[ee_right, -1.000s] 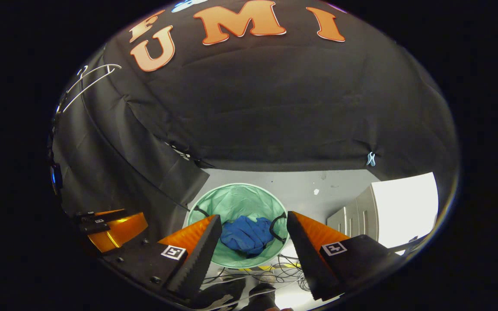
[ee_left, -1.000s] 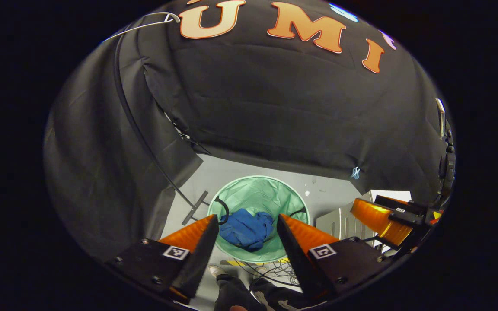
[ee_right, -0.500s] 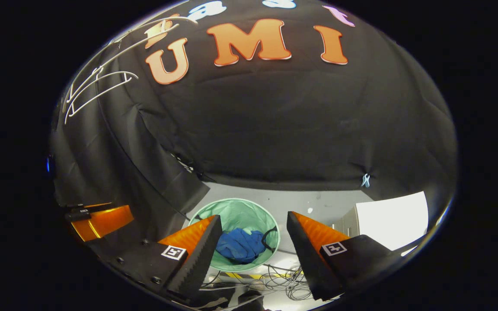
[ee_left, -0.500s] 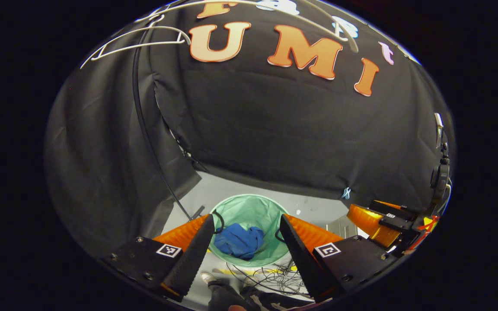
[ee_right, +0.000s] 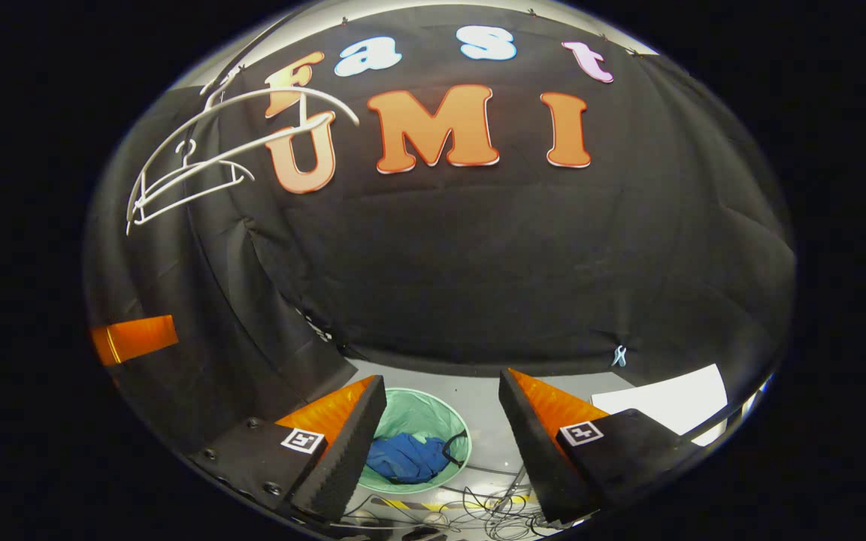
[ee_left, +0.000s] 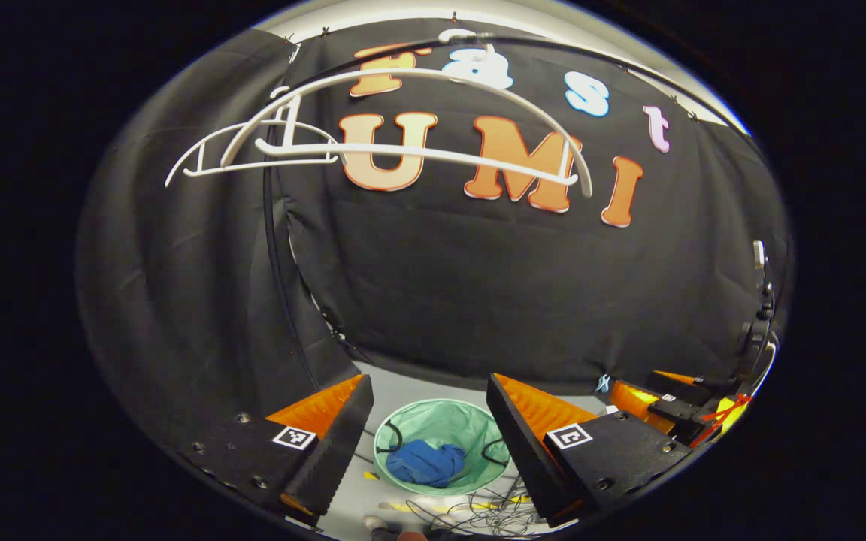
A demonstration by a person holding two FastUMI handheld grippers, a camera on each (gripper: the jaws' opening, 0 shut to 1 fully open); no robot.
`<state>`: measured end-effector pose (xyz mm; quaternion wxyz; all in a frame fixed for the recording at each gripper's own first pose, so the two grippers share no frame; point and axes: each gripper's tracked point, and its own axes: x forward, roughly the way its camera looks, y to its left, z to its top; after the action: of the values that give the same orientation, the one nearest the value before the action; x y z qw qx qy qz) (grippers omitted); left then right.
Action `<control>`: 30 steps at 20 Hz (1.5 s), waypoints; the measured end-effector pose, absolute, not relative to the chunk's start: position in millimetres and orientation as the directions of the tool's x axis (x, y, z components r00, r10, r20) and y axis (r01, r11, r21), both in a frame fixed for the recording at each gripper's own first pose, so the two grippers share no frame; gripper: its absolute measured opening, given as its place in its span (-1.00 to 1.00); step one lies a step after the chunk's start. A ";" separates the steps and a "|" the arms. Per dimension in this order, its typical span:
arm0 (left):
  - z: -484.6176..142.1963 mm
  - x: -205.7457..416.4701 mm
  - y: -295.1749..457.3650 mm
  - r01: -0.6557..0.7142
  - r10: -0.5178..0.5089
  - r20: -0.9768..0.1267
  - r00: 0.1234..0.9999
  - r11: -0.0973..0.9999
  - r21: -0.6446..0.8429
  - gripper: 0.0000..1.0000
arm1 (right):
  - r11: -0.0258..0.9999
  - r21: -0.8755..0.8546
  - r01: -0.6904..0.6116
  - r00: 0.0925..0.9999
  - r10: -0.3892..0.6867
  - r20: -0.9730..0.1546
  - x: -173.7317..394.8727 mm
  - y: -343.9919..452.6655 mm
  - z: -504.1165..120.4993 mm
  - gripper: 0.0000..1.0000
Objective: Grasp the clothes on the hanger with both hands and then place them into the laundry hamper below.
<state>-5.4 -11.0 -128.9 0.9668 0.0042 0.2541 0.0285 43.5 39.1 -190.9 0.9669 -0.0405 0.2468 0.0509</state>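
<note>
A blue garment (ee_left: 425, 462) lies crumpled in the round green laundry hamper (ee_left: 440, 424) on the floor, far below. In the right gripper view the same garment (ee_right: 403, 457) sits in the hamper (ee_right: 422, 413). Bare white hangers (ee_left: 403, 150) hang high on the rail; they appear at upper left in the right gripper view (ee_right: 200, 169). My left gripper (ee_left: 429, 387) is open, high above the hamper, with nothing between its fingers. My right gripper (ee_right: 440, 383) is open too and holds nothing. The right gripper (ee_left: 666, 402) shows at the far right of the left gripper view.
Loose cables (ee_left: 478, 507) lie on the grey floor in front of the hamper. A white cabinet (ee_right: 666, 402) stands at the right. A blue clip (ee_right: 617, 355) hangs on the black cloth wall. The other gripper's body (ee_right: 132, 338) shows at the left edge.
Both grippers have risen and tilted up: the hamper with the blue garment has shrunk and slid down in both views, and the bare hangers have come into sight above.
</note>
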 end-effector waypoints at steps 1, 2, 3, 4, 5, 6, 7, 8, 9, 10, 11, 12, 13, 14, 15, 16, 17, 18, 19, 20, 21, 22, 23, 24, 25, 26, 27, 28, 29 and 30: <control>-112.7 -3.3 -10.2 -0.046 0.051 -0.459 0.887 0.999 0.023 0.90 | 0.991 -0.065 -0.114 0.886 0.072 -0.458 40.6 38.9 -179.4 0.97; -98.0 -3.1 -9.3 -0.037 0.050 -0.429 0.902 0.999 0.038 0.93 | 0.992 -0.068 -0.107 0.896 0.066 -0.439 36.4 40.2 -168.7 0.97; -87.0 -5.1 -7.2 -0.030 0.050 -0.397 0.917 0.998 0.056 0.96 | 0.993 -0.061 -0.097 0.906 0.063 -0.418 30.4 42.8 -156.9 0.97; -76.7 -7.1 -4.4 -0.024 0.046 -0.364 0.930 0.998 0.065 0.92 | 0.995 -0.048 -0.083 0.918 0.058 -0.392 25.4 44.5 -143.3 0.97; -67.9 -10.4 -2.0 -0.023 0.042 -0.347 0.937 0.998 0.059 0.92 | 0.997 -0.035 -0.068 0.929 0.051 -0.366 20.3 46.1 -130.1 0.97; -61.9 -16.5 1.1 -0.025 0.037 -0.330 0.943 0.999 0.042 0.89 | 0.997 -0.020 -0.069 0.941 0.058 -0.332 14.5 50.7 -116.4 0.97; -52.4 -20.9 4.6 -0.030 0.036 -0.309 0.950 0.999 0.025 0.94 | 0.997 -0.016 -0.078 0.952 0.070 -0.297 10.8 55.2 -102.2 0.97; -42.8 -24.2 8.8 -0.035 0.037 -0.287 0.957 0.999 0.014 0.94 | 0.997 -0.033 -0.073 0.961 0.061 -0.271 4.0 49.9 -88.1 0.97; -36.8 -28.1 11.0 -0.026 0.028 -0.270 0.962 1.000 0.012 0.92 | 0.997 -0.058 -0.059 0.968 0.043 -0.246 -2.0 45.8 -75.6 0.96; -39.0 -42.9 13.5 -0.022 0.027 -0.262 0.965 1.000 0.020 0.92 | 0.996 -0.083 -0.043 0.974 0.023 -0.225 -6.2 38.3 -66.7 0.96; -34.3 -47.2 19.6 -0.027 0.034 -0.256 0.966 0.999 0.033 0.87 | 0.994 -0.103 -0.028 0.978 0.006 -0.209 -11.2 36.3 -58.5 0.96; -27.2 -50.3 27.1 -0.031 0.040 -0.235 0.971 0.999 0.043 0.92 | 0.993 -0.114 -0.020 0.981 -0.003 -0.193 -16.3 37.9 -51.3 0.77; -20.3 -53.4 34.8 -0.034 0.044 -0.210 0.977 0.998 0.052 0.87 | 0.992 -0.123 -0.013 0.984 -0.010 -0.180 -23.2 40.8 -44.8 0.77; -13.2 -58.0 40.6 -0.036 0.046 -0.191 0.981 0.998 0.057 0.87 | 0.992 -0.129 -0.004 0.986 -0.017 -0.163 -28.1 41.6 -39.2 0.77; -9.9 -62.5 44.4 -0.033 0.042 -0.176 0.983 0.998 0.057 0.87 | 0.991 -0.135 0.005 0.989 -0.025 -0.149 -33.3 49.9 -35.4 0.77; -4.7 -66.3 46.8 -0.024 0.033 -0.164 0.986 0.998 0.055 0.87 | 0.990 -0.138 0.015 0.991 -0.033 -0.133 -40.0 52.1 -30.2 0.77; 0.0 -69.5 50.2 -0.015 0.023 -0.154 0.988 0.999 0.049 0.87 | 0.991 -0.135 0.025 0.993 -0.041 -0.115 -45.9 54.7 -24.8 0.77; 4.4 -71.5 53.6 -0.005 0.012 -0.148 0.989 0.999 0.044 0.87 | 0.991 -0.133 0.033 0.994 -0.046 -0.101 -52.5 56.5 -20.0 0.77; 9.6 -73.9 56.1 0.001 0.005 -0.143 0.990 0.999 0.036 0.86 | 0.990 -0.134 0.042 0.994 -0.055 -0.091 -59.3 56.7 -15.4 0.77; 17.0 -74.6 58.2 0.005 -0.001 -0.129 0.992 1.000 0.028 0.86 | 0.990 -0.135 0.049 0.995 -0.060 -0.079 -64.3 58.0 -9.5 0.77; 23.8 -74.6 59.4 0.010 -0.007 -0.118 0.993 1.000 0.026 0.86 | 0.989 -0.135 0.057 0.996 -0.066 -0.066 -69.4 57.3 -3.5 0.77; 29.1 -74.4 61.4 0.012 -0.008 -0.112 0.994 1.000 0.029 0.86 | 0.989 -0.135 0.066 0.996 -0.074 -0.052 -73.3 55.8 4.6 0.77; 33.4 -74.0 63.2 0.014 -0.011 -0.099 0.995 0.999 0.031 0.86 | 0.987 -0.137 0.078 0.996 -0.084 -0.036 -76.7 52.8 11.8 0.77; 37.4 -73.6 64.3 0.014 -0.011 -0.089 0.996 0.999 0.031 0.86 | 0.986 -0.141 0.091 0.995 -0.095 -0.022 -79.3 49.2 18.2 0.77; 39.2 -72.3 65.0 0.017 -0.015 -0.080 0.997 0.999 0.029 0.90 | 0.984 -0.142 0.103 0.994 -0.106 -0.010 -81.6 45.4 23.4 0.77; 40.7 -71.2 64.5 0.023 -0.021 -0.073 0.997 0.999 0.024 0.86 | 0.983 -0.144 0.114 0.993 -0.115 0.003 -83.8 42.0 27.5 0.77; 40.5 -69.5 65.0 0.028 -0.026 -0.068 0.997 0.999 0.020 0.86 | 0.982 -0.145 0.123 0.992 -0.122 0.014 -85.4 38.4 31.0 0.77; 41.6 -67.8 66.3 0.026 -0.025 -0.060 0.998 1.000 0.017 0.86 | 0.980 -0.146 0.133 0.991 -0.130 0.032 -86.2 34.5 35.2 0.77; 43.5 -64.9 67.2 0.021 -0.020 -0.052 0.998 1.000 0.015 0.86 | 0.979 -0.147 0.143 0.989 -0.138 0.045 -86.4 30.7 38.7 0.77; 44.5 -63.1 66.4 0.019 -0.018 -0.048 0.999 1.000 0.012 0.86 | 0.978 -0.147 0.150 0.988 -0.144 0.051 -87.0 27.4 39.8 0.77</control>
<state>-63.1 66.4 44.5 0.9997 0.0064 0.0238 -0.0094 -87.0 27.4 39.8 0.9942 -0.0752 -0.0202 -0.0741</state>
